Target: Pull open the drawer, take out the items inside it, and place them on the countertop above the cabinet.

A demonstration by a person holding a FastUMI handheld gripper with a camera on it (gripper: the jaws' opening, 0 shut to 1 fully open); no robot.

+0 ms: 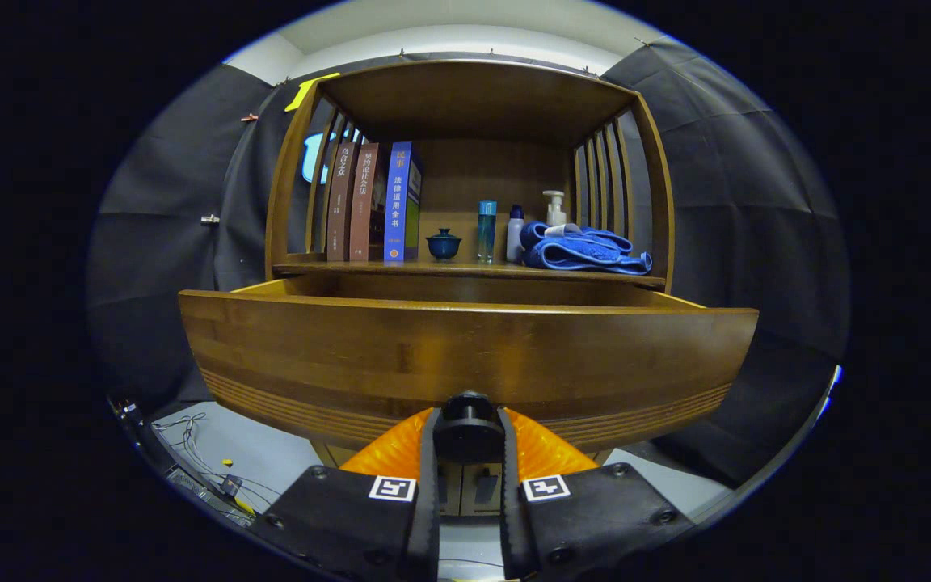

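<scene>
The wooden drawer [465, 356] of the cabinet stands pulled out toward me, its broad front panel right ahead. My gripper [468, 428] is shut on the drawer's black round knob [468, 408], which sits between the two orange fingers [389, 453] at the panel's lower middle. The drawer's inside is hidden behind its front panel. Above it runs the countertop [368, 267], with a blue folded towel [583, 250] lying at its right.
On the countertop stand three books [372, 202] at the left, a small dark blue lidded cup [443, 242], a teal bottle [486, 230], a white-blue bottle [516, 233] and a pump bottle [553, 208]. Slatted side walls and a wooden top enclose it. Cables [215, 477] lie on the floor lower left.
</scene>
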